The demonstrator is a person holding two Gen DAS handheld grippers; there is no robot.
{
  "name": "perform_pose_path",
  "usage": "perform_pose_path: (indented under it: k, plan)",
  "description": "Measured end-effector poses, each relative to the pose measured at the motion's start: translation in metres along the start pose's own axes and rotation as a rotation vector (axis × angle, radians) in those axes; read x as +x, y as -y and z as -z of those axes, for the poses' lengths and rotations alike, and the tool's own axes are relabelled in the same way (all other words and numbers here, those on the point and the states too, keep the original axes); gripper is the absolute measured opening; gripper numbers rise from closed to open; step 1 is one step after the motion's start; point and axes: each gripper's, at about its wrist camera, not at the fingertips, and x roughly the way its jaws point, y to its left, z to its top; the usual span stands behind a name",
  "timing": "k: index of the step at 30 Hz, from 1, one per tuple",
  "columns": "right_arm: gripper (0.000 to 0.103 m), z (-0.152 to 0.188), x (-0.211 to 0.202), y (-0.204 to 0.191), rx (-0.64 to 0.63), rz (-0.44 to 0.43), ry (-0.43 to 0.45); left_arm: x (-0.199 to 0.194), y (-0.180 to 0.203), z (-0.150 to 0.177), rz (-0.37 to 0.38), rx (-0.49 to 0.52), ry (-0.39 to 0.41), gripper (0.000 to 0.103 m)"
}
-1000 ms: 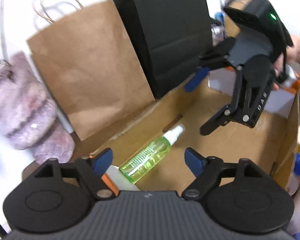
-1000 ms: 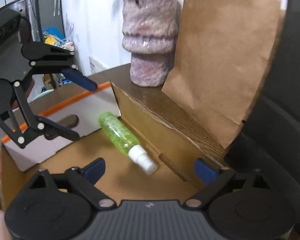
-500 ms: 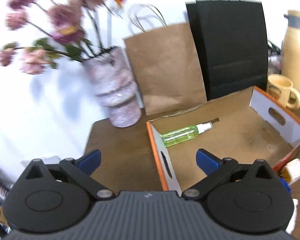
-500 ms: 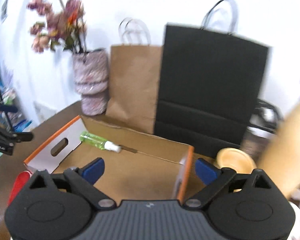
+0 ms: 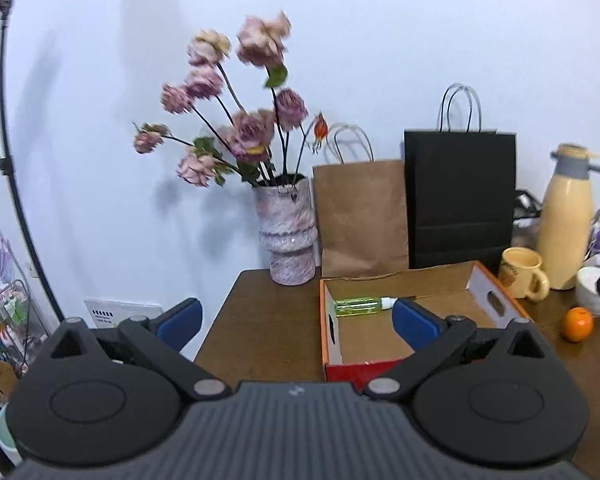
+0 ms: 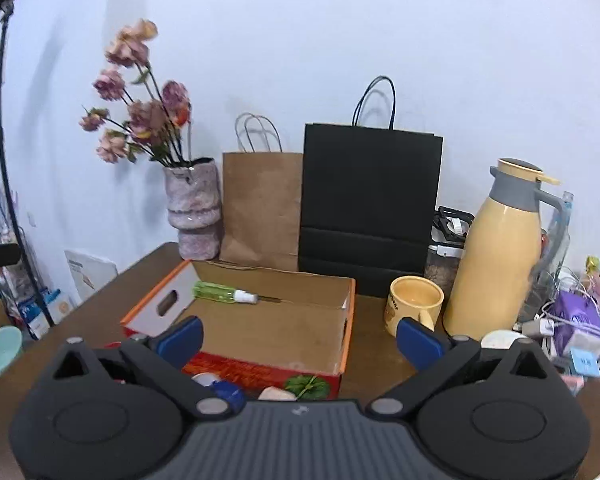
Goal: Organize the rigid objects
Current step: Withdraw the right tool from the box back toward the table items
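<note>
A green spray bottle [image 5: 358, 306] lies on its side at the back of an open cardboard box [image 5: 500, 294] on the wooden table; it also shows in the right wrist view [image 6: 220, 292], inside the box [image 6: 172, 298]. My left gripper [image 5: 296, 322] is open and empty, held back and above the box's left end. My right gripper [image 6: 298, 338] is open and empty, held back above the box's front edge. Small white and blue items [image 6: 216, 384] lie in front of the box, partly hidden by the gripper.
A vase of pink flowers [image 5: 290, 236], a brown paper bag [image 5: 360, 220] and a black bag [image 5: 460, 200] stand behind the box. A yellow mug [image 6: 414, 304], a thermos jug [image 6: 500, 252], an orange [image 5: 577, 323] and cluttered small items [image 6: 576, 328] are at the right.
Both grippers have pulled up and back out of the box, away from the bottle. The bottle stays lying in the box.
</note>
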Motion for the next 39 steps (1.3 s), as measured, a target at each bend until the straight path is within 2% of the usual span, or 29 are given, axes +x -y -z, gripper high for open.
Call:
perform_pose_path:
  k: [3, 10, 14, 15, 17, 19, 25, 28, 31, 33, 39]
  plan:
    - [0.103, 0.016, -0.031, -0.011, -0.01, 0.005, 0.045, -0.035, -0.001, 0.02, 0.011, -0.002, 0.036, 0.103]
    - [0.103, 0.064, -0.1, -0.028, -0.045, 0.012, 0.157, -0.102, 0.002, 0.098, -0.03, 0.045, 0.108, 0.103]
    - [0.103, 0.1, -0.139, -0.035, -0.028, -0.012, 0.205, -0.146, 0.002, 0.147, 0.0, 0.039, 0.203, 0.103]
    - [0.103, 0.11, -0.145, -0.036, -0.024, -0.022, 0.217, -0.153, 0.002, 0.159, -0.013, 0.04, 0.215, 0.103]
    - [0.103, 0.131, -0.159, -0.04, -0.003, -0.038, 0.22, -0.166, 0.005, 0.182, -0.047, 0.052, 0.196, 0.103]
    - [0.103, 0.153, -0.172, -0.044, 0.028, -0.053, 0.214, -0.183, 0.005, 0.201, -0.052, 0.039, 0.203, 0.103]
    - [0.103, 0.218, -0.213, -0.078, 0.036, -0.037, 0.229, -0.239, 0.012, 0.246, -0.088, 0.025, 0.251, 0.103]
    - [0.103, 0.25, -0.229, -0.098, 0.057, -0.031, 0.222, -0.257, 0.021, 0.263, -0.042, -0.005, 0.233, 0.103]
    - [0.103, 0.274, -0.239, -0.112, 0.06, -0.037, 0.209, -0.263, 0.027, 0.27, -0.028, -0.015, 0.224, 0.103]
    - [0.103, 0.281, -0.241, -0.115, 0.046, -0.047, 0.201, -0.261, 0.027, 0.27, -0.01, -0.022, 0.209, 0.103]
    - [0.103, 0.283, -0.236, -0.109, 0.087, -0.039, 0.178, -0.253, 0.023, 0.27, -0.028, -0.042, 0.173, 0.103]
